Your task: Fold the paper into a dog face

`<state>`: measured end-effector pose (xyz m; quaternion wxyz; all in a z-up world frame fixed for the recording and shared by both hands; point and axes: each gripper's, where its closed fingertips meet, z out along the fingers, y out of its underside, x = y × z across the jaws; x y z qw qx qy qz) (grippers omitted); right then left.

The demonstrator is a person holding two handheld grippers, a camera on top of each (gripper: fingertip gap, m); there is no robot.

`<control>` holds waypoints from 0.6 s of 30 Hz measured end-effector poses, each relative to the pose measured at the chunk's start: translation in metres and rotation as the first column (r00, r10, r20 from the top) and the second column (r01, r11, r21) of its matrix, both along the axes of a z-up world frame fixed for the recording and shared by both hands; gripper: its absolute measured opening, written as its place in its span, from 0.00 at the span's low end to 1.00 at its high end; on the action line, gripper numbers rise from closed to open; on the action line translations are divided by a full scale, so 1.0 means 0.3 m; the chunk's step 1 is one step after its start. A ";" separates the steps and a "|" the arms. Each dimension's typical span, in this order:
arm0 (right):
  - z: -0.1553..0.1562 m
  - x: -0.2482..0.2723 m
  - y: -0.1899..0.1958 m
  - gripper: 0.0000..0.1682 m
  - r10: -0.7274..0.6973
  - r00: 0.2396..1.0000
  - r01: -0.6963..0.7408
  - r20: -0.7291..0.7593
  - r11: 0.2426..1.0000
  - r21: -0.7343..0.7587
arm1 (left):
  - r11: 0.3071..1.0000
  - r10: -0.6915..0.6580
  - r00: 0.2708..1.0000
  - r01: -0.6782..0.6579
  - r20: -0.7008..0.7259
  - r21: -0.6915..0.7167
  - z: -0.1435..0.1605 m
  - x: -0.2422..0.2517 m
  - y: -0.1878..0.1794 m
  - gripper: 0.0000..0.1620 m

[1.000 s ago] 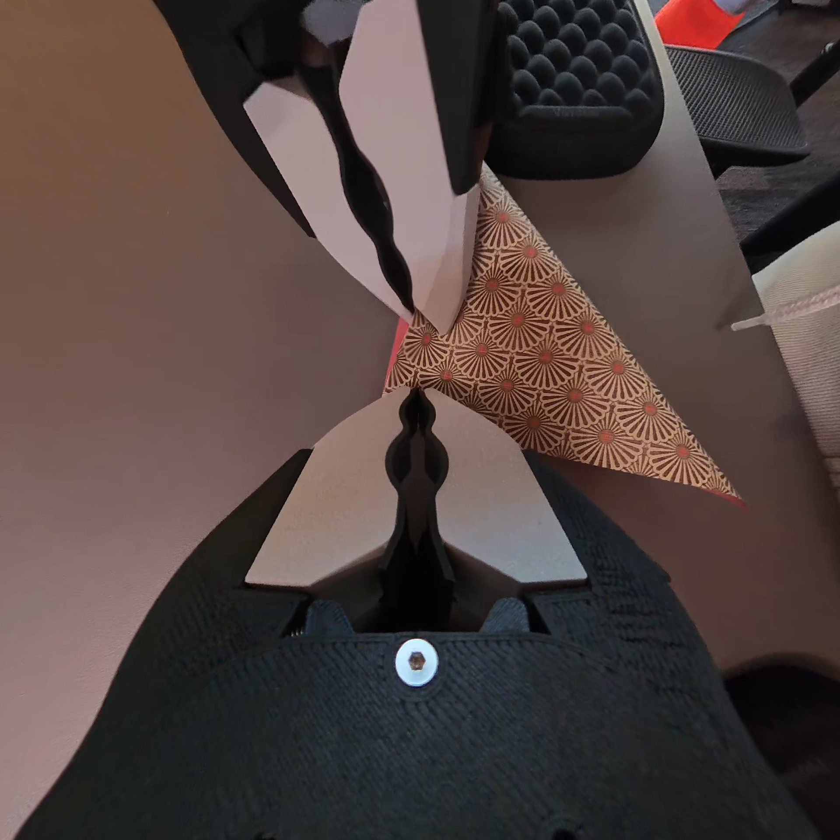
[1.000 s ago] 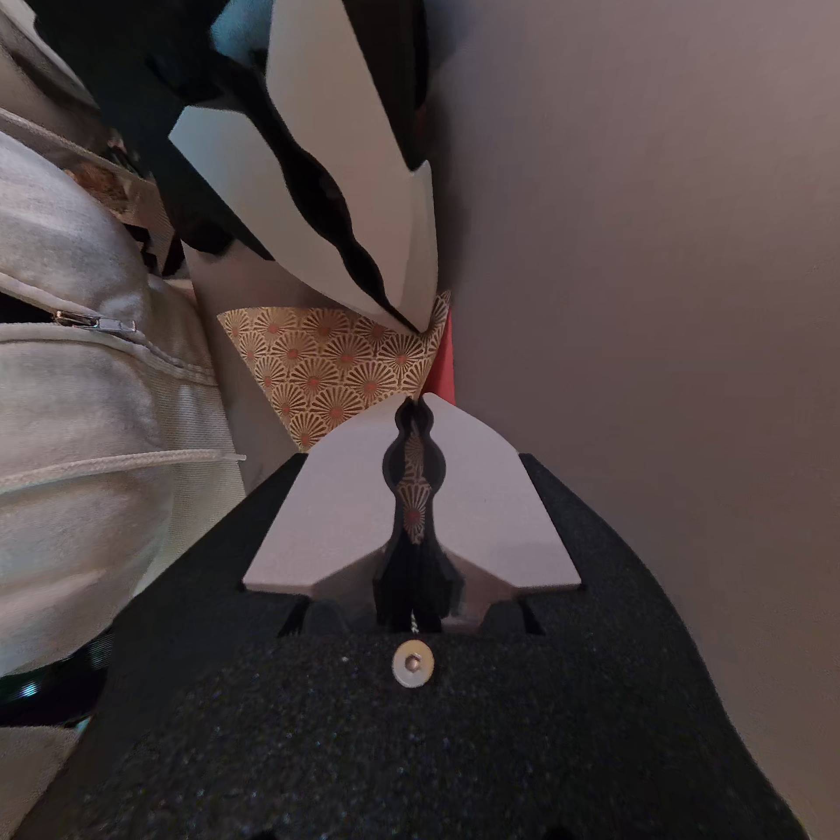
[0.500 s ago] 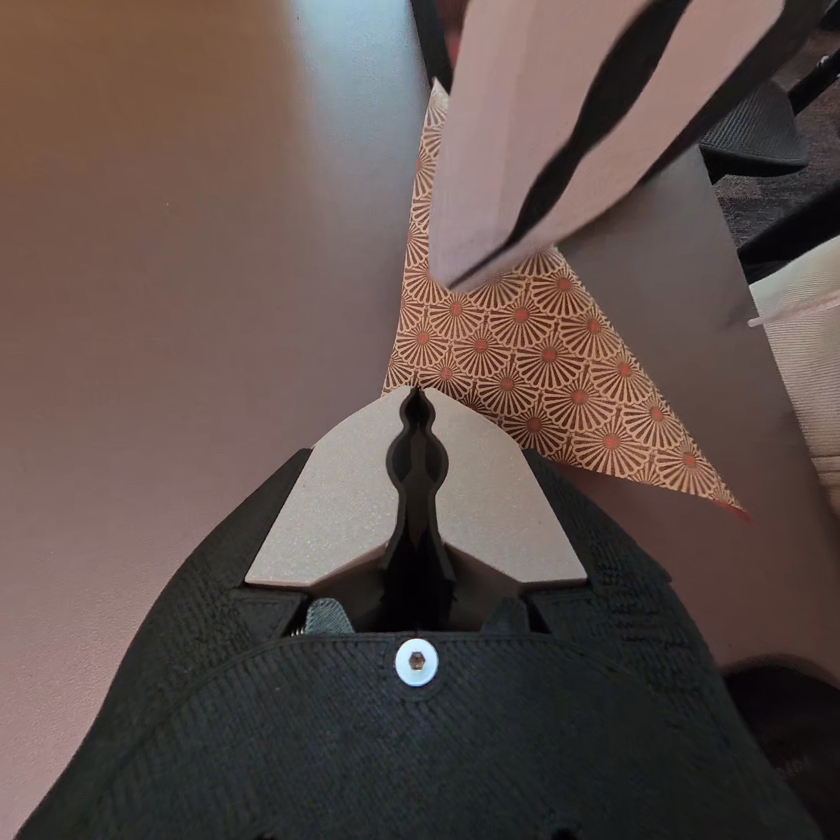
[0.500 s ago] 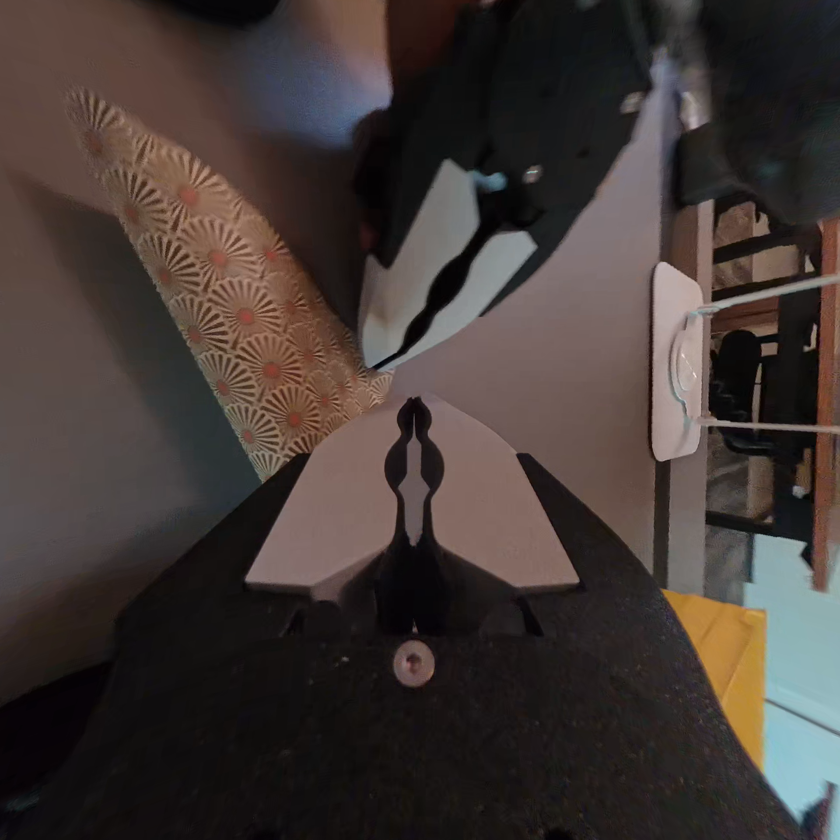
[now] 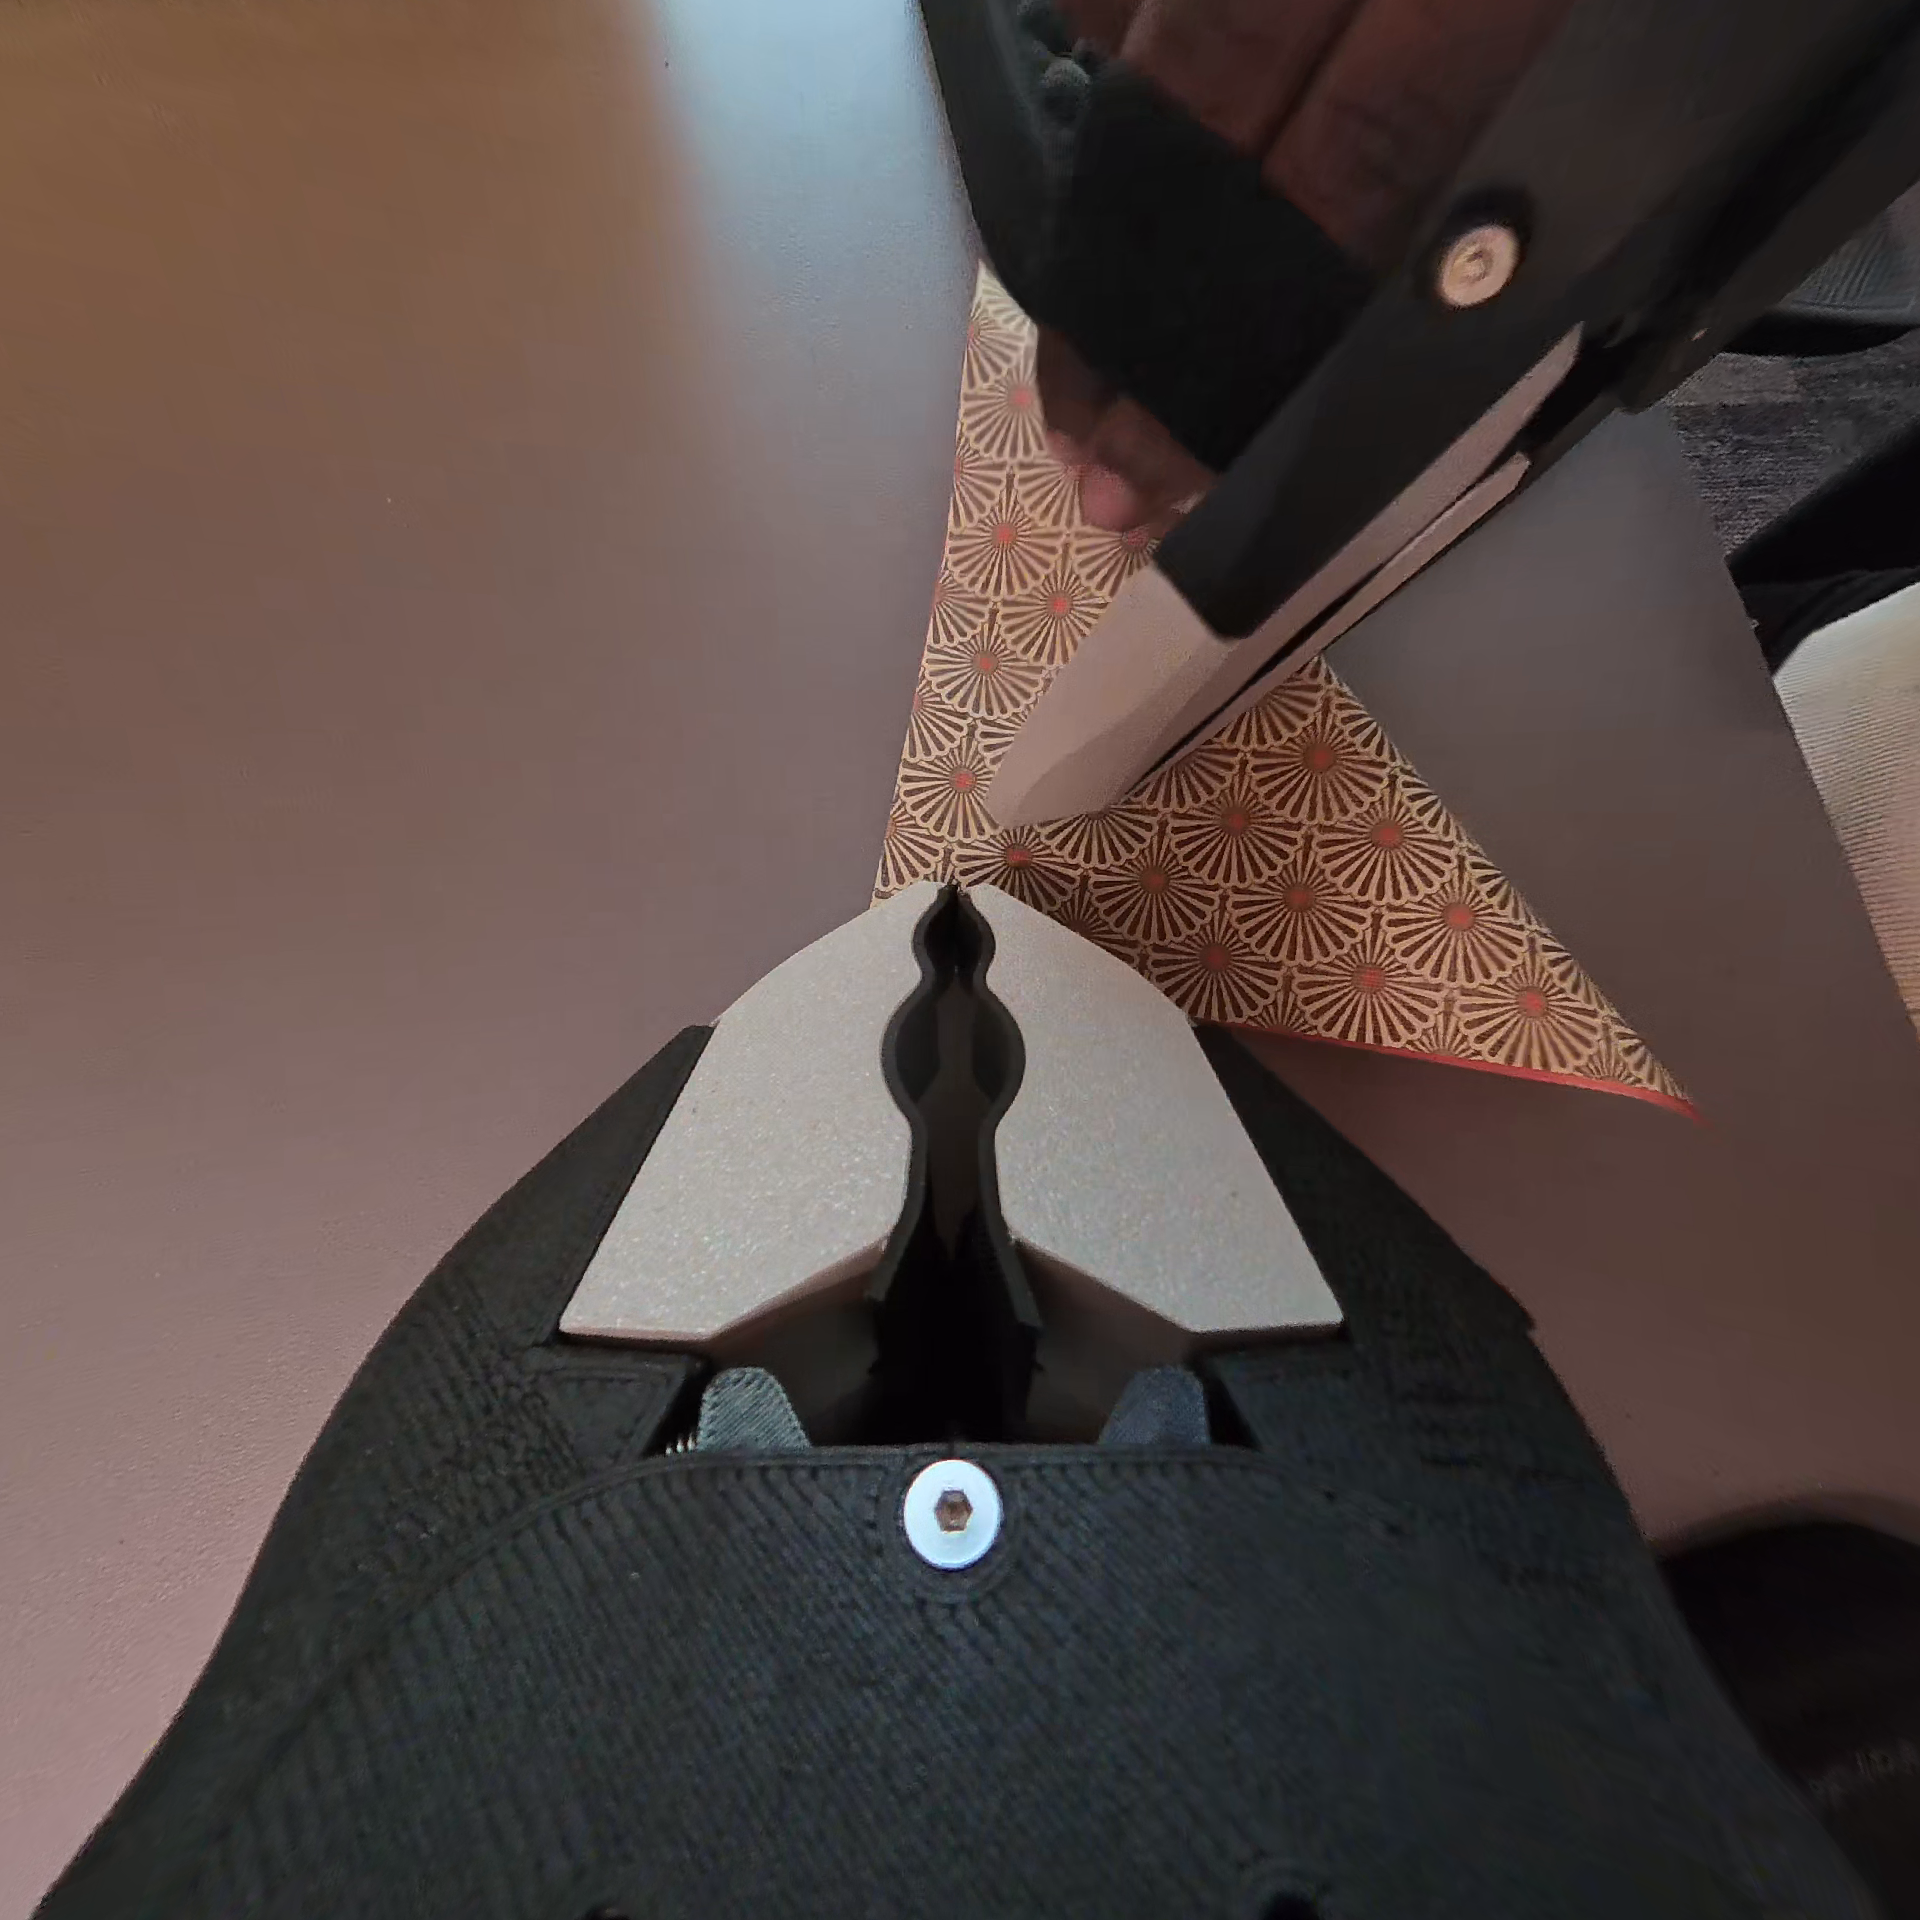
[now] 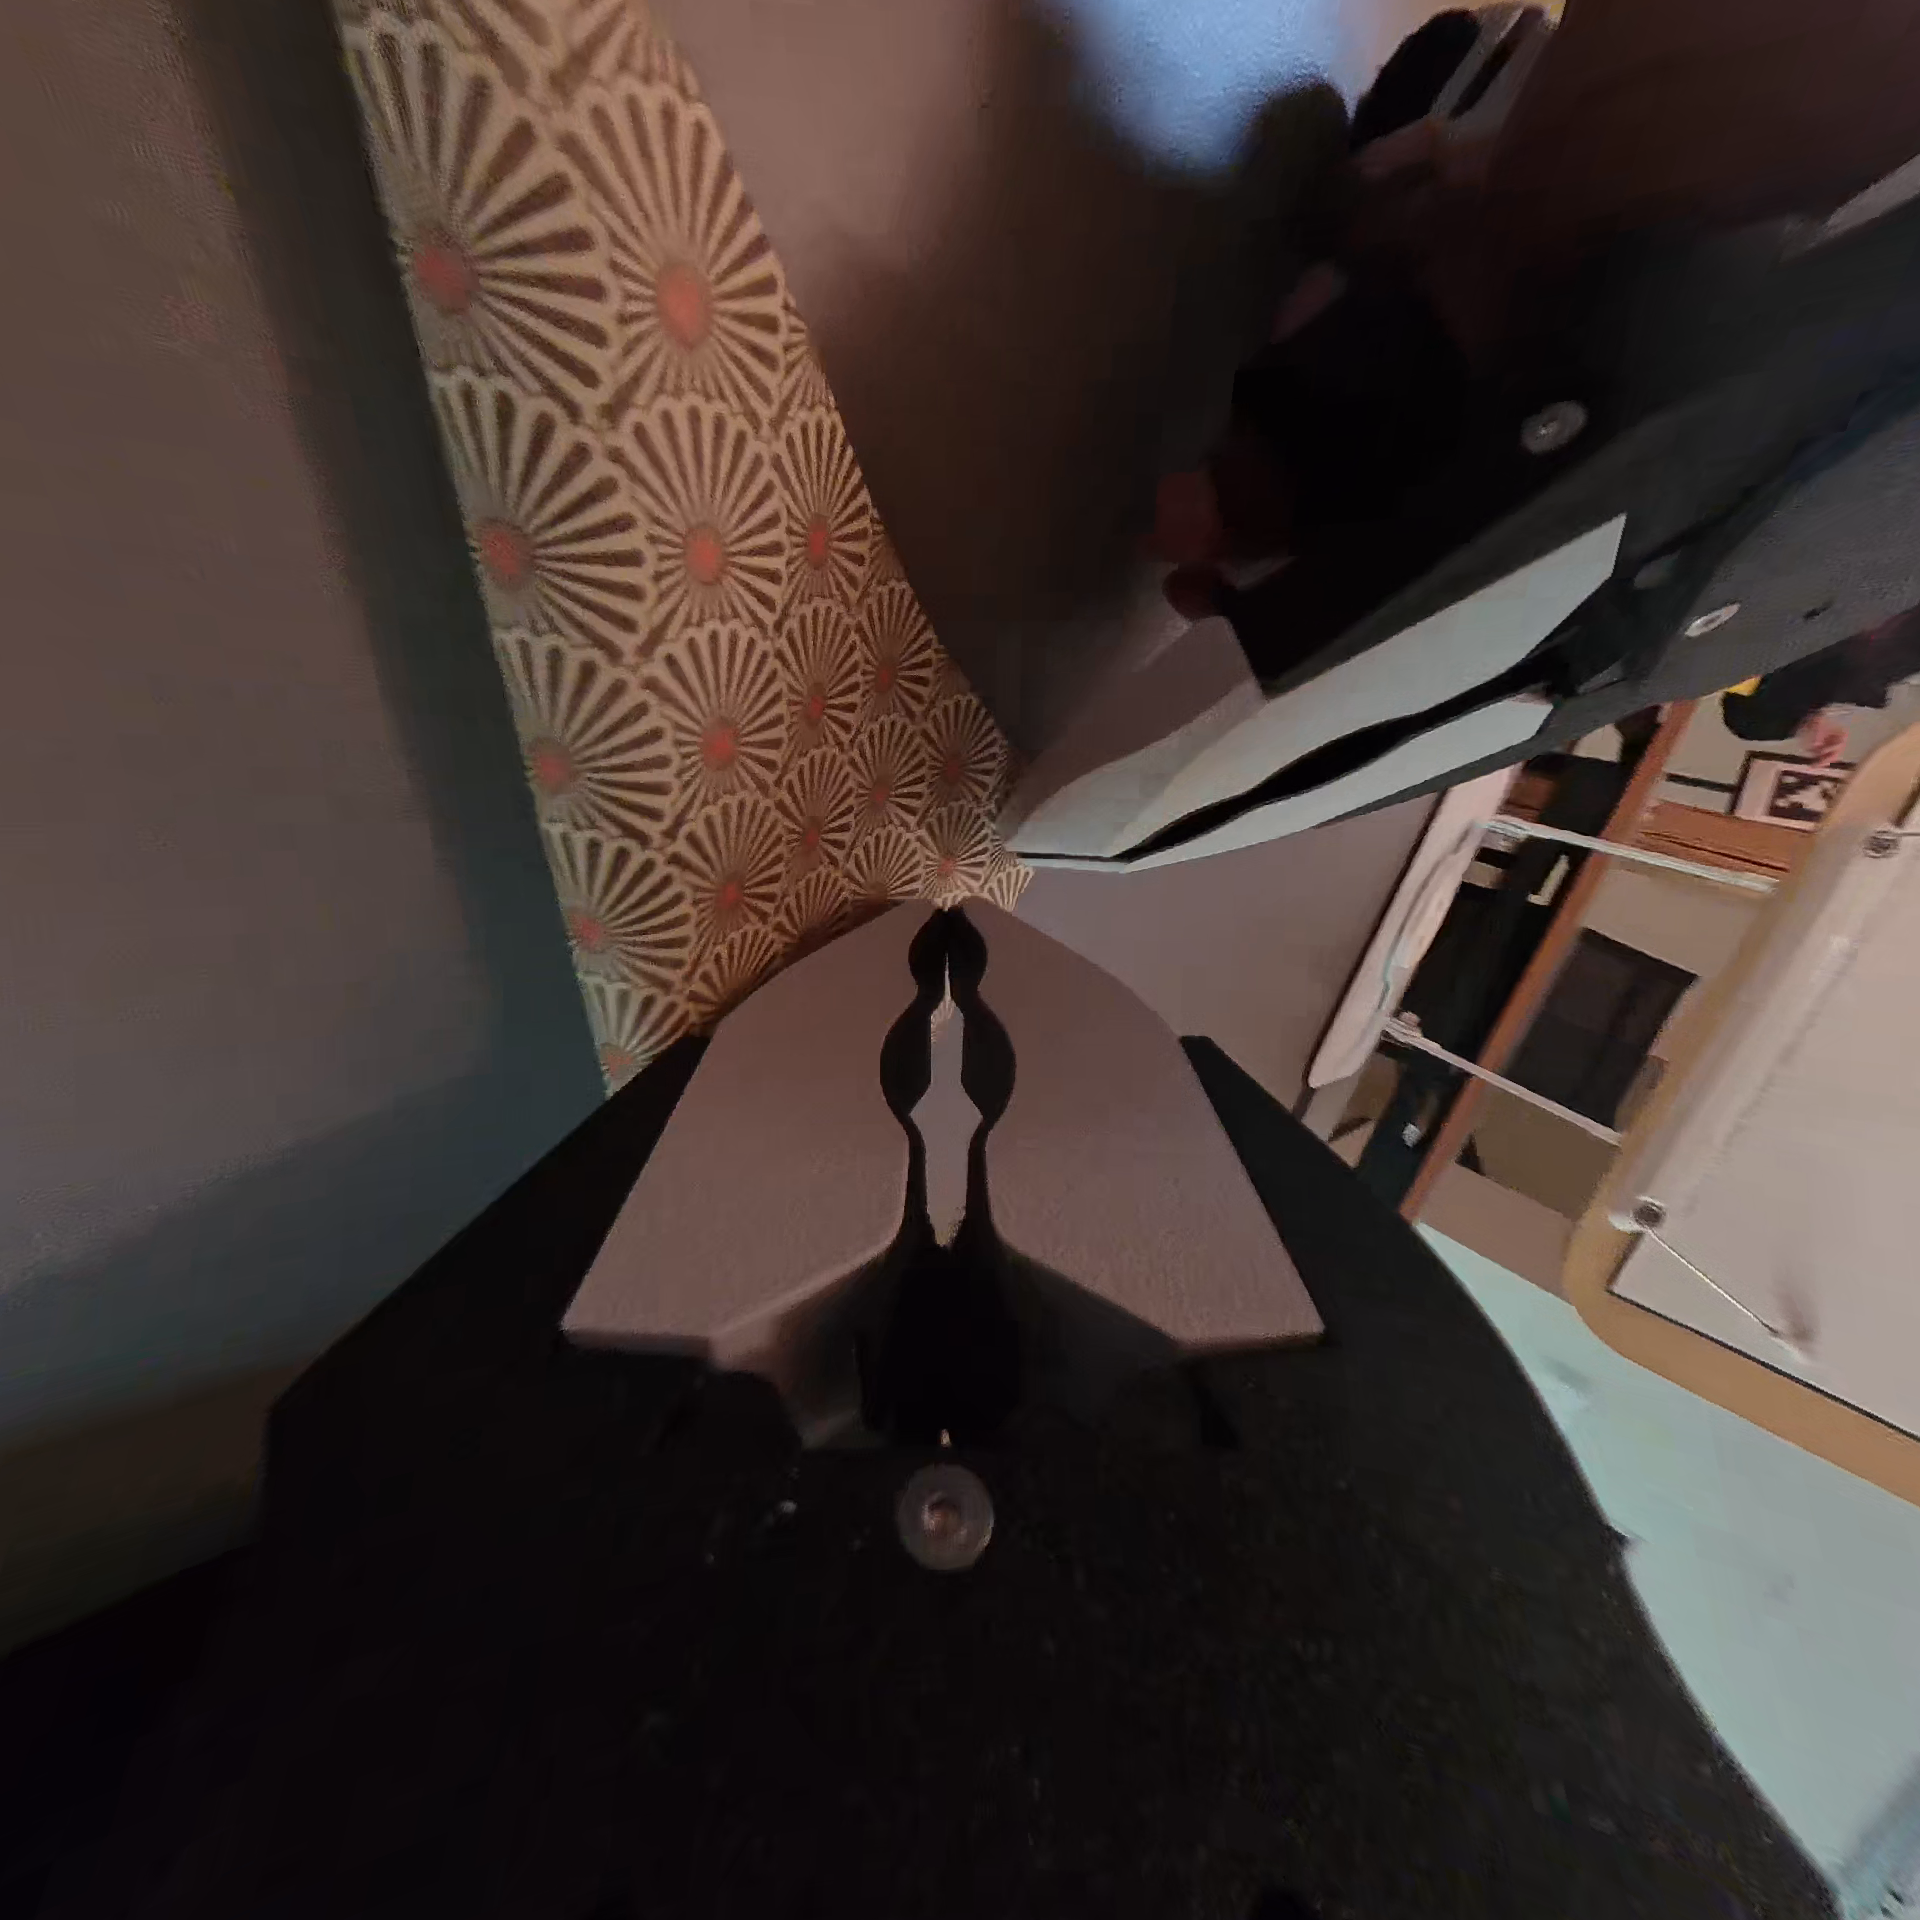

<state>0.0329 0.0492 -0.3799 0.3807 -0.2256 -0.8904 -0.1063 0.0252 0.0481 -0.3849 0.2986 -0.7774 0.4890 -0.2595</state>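
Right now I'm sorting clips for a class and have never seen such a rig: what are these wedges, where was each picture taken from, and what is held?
No robot here: a person carries two hand-held grippers, each with a camera looking along its jaws. One picture comes from the left gripper, the other from the right gripper; each also shows the other gripper reaching in. On the table lies a patterned paper, folded into a triangle. Both pairs of jaws are shut, tips near one corner of it; whether they pinch or only press it, I cannot tell.
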 end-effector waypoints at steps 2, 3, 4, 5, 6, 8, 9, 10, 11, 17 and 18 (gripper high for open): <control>0.001 0.021 -0.009 0.00 -0.008 1.000 0.008 -0.021 1.000 0.017 | 1.000 -0.005 1.000 0.005 -0.001 0.003 0.000 0.000 0.000 0.01; 0.001 0.031 -0.015 0.00 -0.015 0.999 0.015 -0.034 1.000 0.018 | 1.000 -0.006 1.000 0.006 -0.001 0.004 0.000 0.000 0.000 0.01; 0.001 0.042 -0.020 0.00 -0.021 0.999 0.022 -0.049 1.000 0.021 | 1.000 -0.008 1.000 0.008 -0.001 0.005 0.000 0.000 0.000 0.01; 0.002 0.052 -0.026 0.00 -0.025 0.998 0.026 -0.063 0.999 0.027 | 1.000 -0.009 1.000 0.009 -0.001 0.007 0.000 0.000 0.001 0.01; 0.002 0.063 -0.032 0.00 -0.025 0.997 0.028 -0.073 0.999 0.036 | 1.000 -0.010 1.000 0.010 0.000 0.007 0.000 0.000 0.000 0.01; 0.004 0.084 -0.044 0.00 -0.030 0.995 0.034 -0.092 0.998 0.050 | 1.000 -0.012 1.000 0.012 0.000 0.006 -0.001 0.000 0.001 0.01; 0.004 0.094 -0.052 0.00 -0.032 0.994 0.038 -0.101 0.998 0.056 | 1.000 -0.012 1.000 0.012 0.001 0.005 0.000 0.000 0.001 0.01; 0.005 0.104 -0.058 0.00 -0.032 0.993 0.040 -0.111 0.997 0.068 | 1.000 -0.013 1.000 0.013 0.001 0.004 0.000 0.000 0.001 0.01; 0.006 0.113 -0.064 0.00 -0.029 0.992 0.039 -0.120 0.996 0.085 | 1.000 -0.014 1.000 0.014 0.001 0.005 0.000 0.000 0.001 0.01; 0.008 0.154 -0.093 0.00 -0.034 0.992 0.047 -0.123 0.993 0.106 | 1.000 -0.016 1.000 0.016 0.005 0.000 -0.001 0.000 0.001 0.01; 0.007 0.164 -0.100 0.00 -0.033 0.992 0.045 -0.119 0.994 0.102 | 1.000 -0.016 1.000 0.016 0.005 0.000 -0.001 0.000 0.001 0.01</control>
